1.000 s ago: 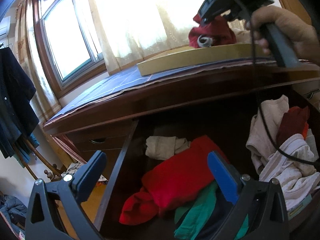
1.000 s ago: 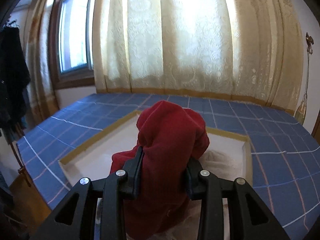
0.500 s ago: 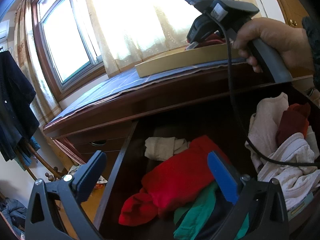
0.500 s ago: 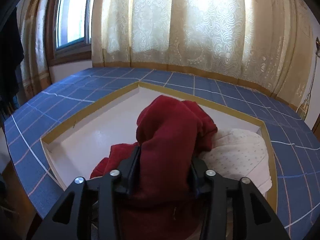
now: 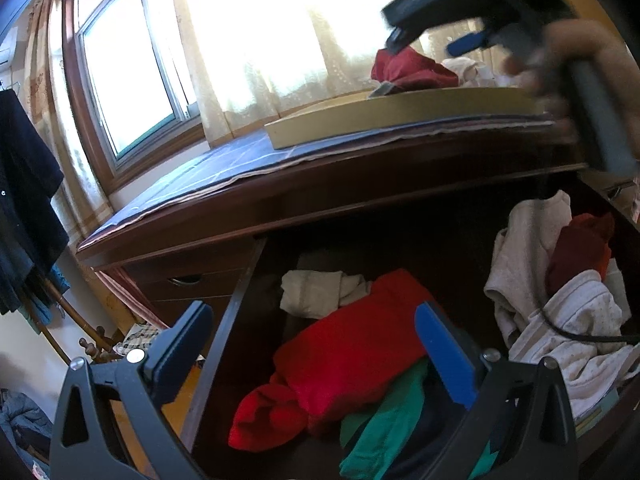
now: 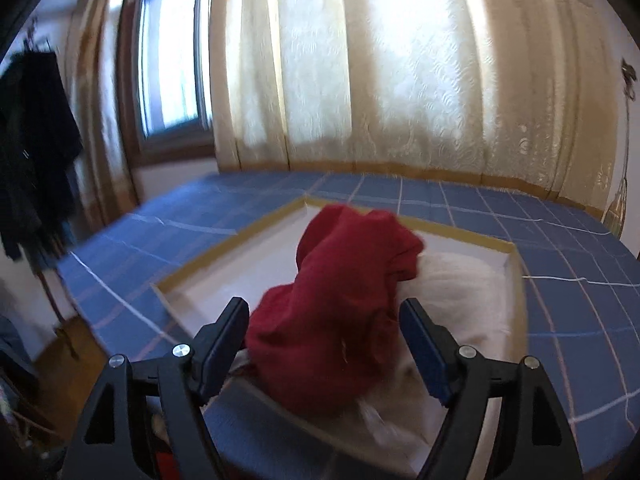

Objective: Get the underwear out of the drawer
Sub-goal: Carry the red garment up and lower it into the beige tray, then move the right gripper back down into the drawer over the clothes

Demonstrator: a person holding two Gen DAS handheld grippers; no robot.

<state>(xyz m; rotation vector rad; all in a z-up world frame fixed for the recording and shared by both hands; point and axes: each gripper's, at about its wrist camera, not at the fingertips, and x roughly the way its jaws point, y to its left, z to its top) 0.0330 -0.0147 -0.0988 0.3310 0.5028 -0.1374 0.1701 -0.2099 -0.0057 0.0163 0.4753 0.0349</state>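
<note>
- Crimson underwear (image 6: 340, 320) lies in the tray (image 6: 192, 276) on the counter, centre frame, our right tongs (image 6: 324, 344) opening around it, pads clear.
- Left tongs (image 5: 316, 344) gape empty over the drawer (image 5: 224, 340), lower frame; more garments (image 5: 352, 352) remain inside.

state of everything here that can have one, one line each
drawer: pulled open, clothes inside
dark red underwear: lying in the tray, released
tray: on the dresser top, holds two garments
right gripper: jaws opening, pads off the cloth
left gripper: open, empty, over the drawer
window: shut
</note>
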